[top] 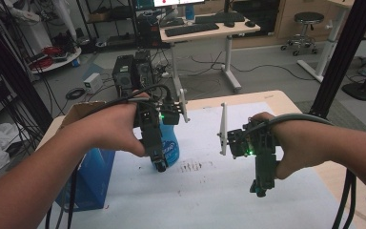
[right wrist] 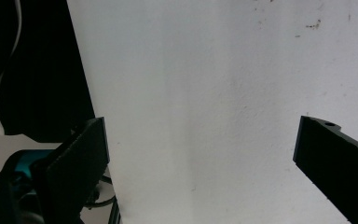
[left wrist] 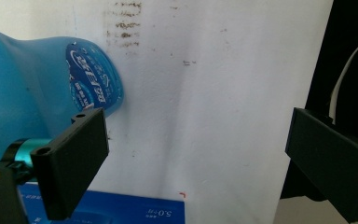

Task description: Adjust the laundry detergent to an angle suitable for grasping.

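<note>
A blue plastic bottle (top: 170, 143) with a printed label rests on the white sheet (top: 209, 191), partly hidden under my left hand. My left gripper (top: 159, 164) points down right beside it. In the left gripper view the bottle (left wrist: 37, 93) lies at the left, mostly outside the left jaw, and my left gripper (left wrist: 198, 130) stands wide open over bare sheet. My right gripper (top: 259, 190) hangs over the sheet to the right, apart from the bottle. In the right gripper view my right gripper (right wrist: 204, 135) is open with nothing between its jaws.
A blue box (top: 91, 179) stands at the table's left edge, close to the bottle, and shows as a blue box (left wrist: 121, 212) in the left gripper view. Dark smudges (top: 190, 167) mark the sheet between the grippers. Bare wooden table (top: 286, 102) borders the sheet at the right.
</note>
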Available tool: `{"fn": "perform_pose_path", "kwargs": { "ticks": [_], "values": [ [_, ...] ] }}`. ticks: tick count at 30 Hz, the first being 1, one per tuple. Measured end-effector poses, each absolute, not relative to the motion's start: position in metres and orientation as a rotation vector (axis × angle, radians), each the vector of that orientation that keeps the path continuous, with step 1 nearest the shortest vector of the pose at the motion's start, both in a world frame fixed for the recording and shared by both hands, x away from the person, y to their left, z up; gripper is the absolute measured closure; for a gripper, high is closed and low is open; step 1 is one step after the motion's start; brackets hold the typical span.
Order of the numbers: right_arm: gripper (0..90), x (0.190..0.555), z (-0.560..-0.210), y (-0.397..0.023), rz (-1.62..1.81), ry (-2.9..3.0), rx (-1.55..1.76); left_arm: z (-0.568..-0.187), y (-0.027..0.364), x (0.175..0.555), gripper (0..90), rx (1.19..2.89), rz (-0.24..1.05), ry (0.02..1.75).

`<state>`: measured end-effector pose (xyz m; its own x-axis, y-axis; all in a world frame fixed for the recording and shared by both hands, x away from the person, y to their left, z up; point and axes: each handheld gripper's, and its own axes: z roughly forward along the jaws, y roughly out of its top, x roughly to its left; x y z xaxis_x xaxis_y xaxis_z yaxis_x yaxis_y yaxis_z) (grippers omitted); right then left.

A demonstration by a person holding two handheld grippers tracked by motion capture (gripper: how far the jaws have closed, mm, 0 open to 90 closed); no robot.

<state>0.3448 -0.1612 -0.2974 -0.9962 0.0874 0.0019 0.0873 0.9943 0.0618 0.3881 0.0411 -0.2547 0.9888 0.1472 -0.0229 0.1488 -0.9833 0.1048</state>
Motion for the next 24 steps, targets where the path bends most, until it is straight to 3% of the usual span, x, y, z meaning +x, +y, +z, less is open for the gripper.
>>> {"fn": "perform_pose_path", "kwargs": {
  "ticks": [24],
  "values": [
    [2.4,0.3396,-0.2949,-0.1584,0.069,3.125,0.102,-0.2518,0.0452,0.3864,6.0,3.031,-0.011,0.247]
  ]
}}
